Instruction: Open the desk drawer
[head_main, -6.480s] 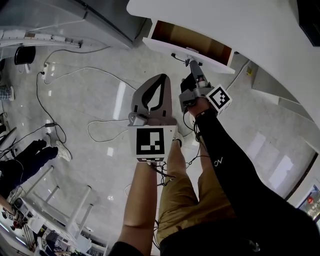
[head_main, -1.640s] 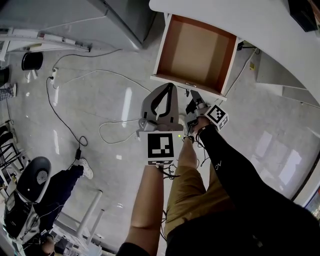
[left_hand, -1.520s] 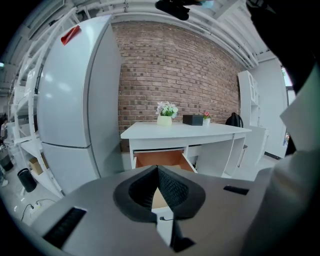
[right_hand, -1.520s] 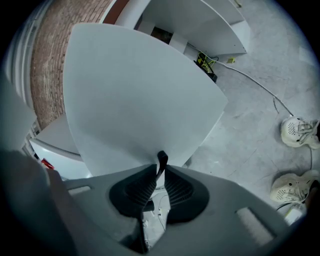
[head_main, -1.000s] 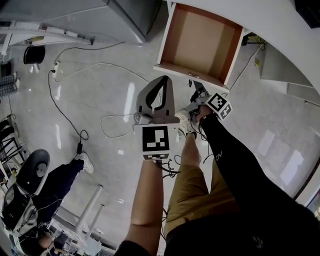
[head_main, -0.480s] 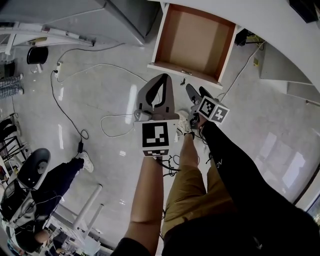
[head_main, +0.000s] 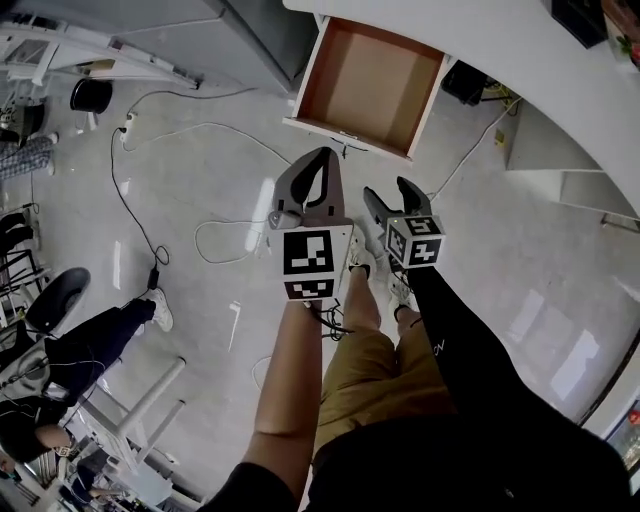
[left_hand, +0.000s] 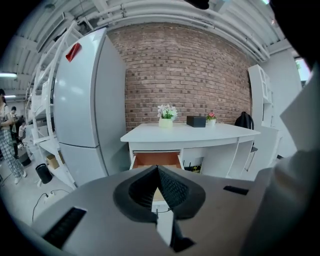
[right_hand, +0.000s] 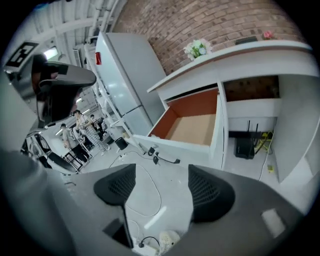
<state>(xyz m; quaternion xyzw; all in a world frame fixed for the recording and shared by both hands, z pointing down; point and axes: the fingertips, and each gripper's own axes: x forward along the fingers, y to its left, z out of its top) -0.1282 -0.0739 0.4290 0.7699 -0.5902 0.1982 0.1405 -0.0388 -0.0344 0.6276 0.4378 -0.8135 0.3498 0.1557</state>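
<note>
The desk drawer (head_main: 365, 85) stands pulled out from the white desk (head_main: 480, 40), with its brown inside empty and a small dark handle (head_main: 346, 148) on its white front. My right gripper (head_main: 388, 190) hovers short of that front, open. Its jaws have just been opening and nothing is between them. In the right gripper view the pads (right_hand: 207, 192) stand wide apart, with the drawer (right_hand: 192, 125) and its handle (right_hand: 165, 159) beyond them. My left gripper (head_main: 322, 157) is beside it, shut and empty. Its tips (left_hand: 156, 170) meet in front of the drawer (left_hand: 156, 160).
A grey fridge (left_hand: 87, 110) stands left of the desk. Cables (head_main: 215, 240) trail over the pale floor. A person sits at lower left (head_main: 95, 340). Flowers (left_hand: 166, 112) and a black box (left_hand: 196, 121) are on the desk top. A black device (right_hand: 246, 147) sits under it.
The drawer has come out from partly open to fully out. My right gripper has let go of the handle, opened, rolled and drawn back. Both grippers have lifted away from the drawer front.
</note>
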